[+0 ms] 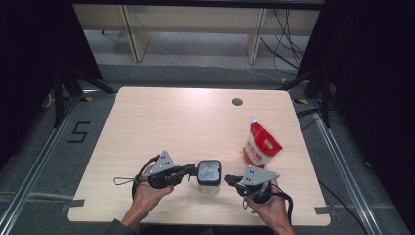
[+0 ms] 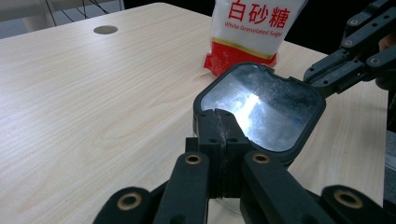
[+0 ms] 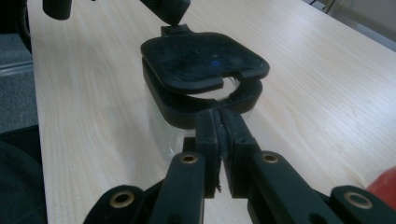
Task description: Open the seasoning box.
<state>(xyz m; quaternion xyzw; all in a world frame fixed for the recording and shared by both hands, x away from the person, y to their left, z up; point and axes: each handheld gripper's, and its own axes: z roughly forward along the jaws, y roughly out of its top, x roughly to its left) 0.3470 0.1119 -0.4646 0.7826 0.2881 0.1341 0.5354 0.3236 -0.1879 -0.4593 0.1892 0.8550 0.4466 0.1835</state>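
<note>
1. In the high view, a clear jar with a black square lid [image 1: 209, 172] is standing near the front edge of the pale wooden worktop [image 1: 161, 117], between the two claws. The left claw [image 1: 192, 170] is reaching in from the left with its jaws pressed together, and its tip is touching the left edge of the lid. The right claw [image 1: 229, 179] is sitting just to the right of the jar with its jaws together too, nothing between them; whether its tip is touching the jar I cannot tell from here. A red and white pouch of white granulated sugar [image 1: 260, 145] is standing behind and to the right of the jar, apart from it. A round cable hole [image 1: 237, 102] is showing near the worktop's far edge.

2. In the left gripper view, the left claw [image 2: 223, 128] is resting shut at the rim of the lid [image 2: 266, 108], whose glossy top is catching the light. The sugar pouch [image 2: 247, 32] is standing just behind the jar, and the right claw is entering at the upper right.

3. In the right gripper view, the right claw [image 3: 219, 123] is holding its jaws shut on nothing, just in front of the jar [image 3: 161, 128]. The lid [image 3: 201, 63] is sitting ajar, raised and skewed over its black collar. The left claw [image 3: 170, 11] is pressing on a tab at the lid's far edge.
</note>
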